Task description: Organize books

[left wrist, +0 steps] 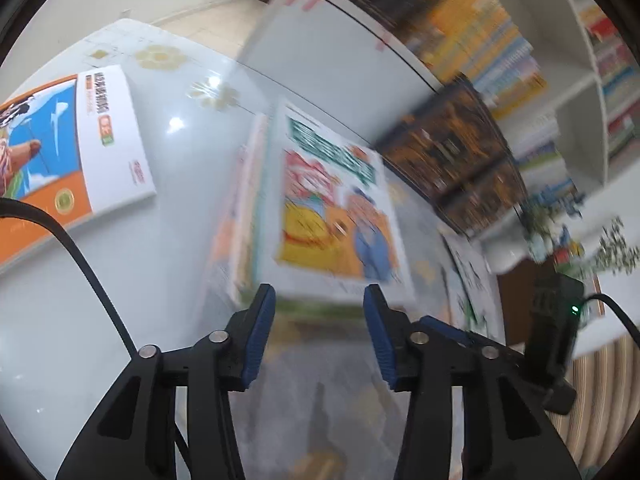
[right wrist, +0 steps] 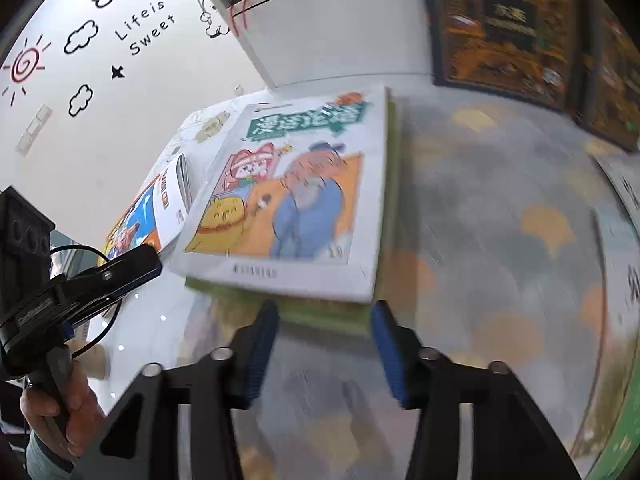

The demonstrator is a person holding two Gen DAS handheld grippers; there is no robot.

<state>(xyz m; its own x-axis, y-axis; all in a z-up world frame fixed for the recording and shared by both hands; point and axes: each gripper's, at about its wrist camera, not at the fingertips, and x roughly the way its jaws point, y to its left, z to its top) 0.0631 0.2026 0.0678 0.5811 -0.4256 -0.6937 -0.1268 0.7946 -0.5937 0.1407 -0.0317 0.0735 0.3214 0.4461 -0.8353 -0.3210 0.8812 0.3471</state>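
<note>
facing book stack [right wrist: 296,200] near edge

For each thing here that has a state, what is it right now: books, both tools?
Cartoon-cover book: closed, lying flat on top of a stack, held by neither tool.
Stack beneath it: books lying flat on the table; edges blurred.
Orange-and-white book: closed, flat on the table, apart from the stack.
Dark books: propped upright.
Left tool: open, nothing between the pads.
Right tool: open, holding nothing.
</note>
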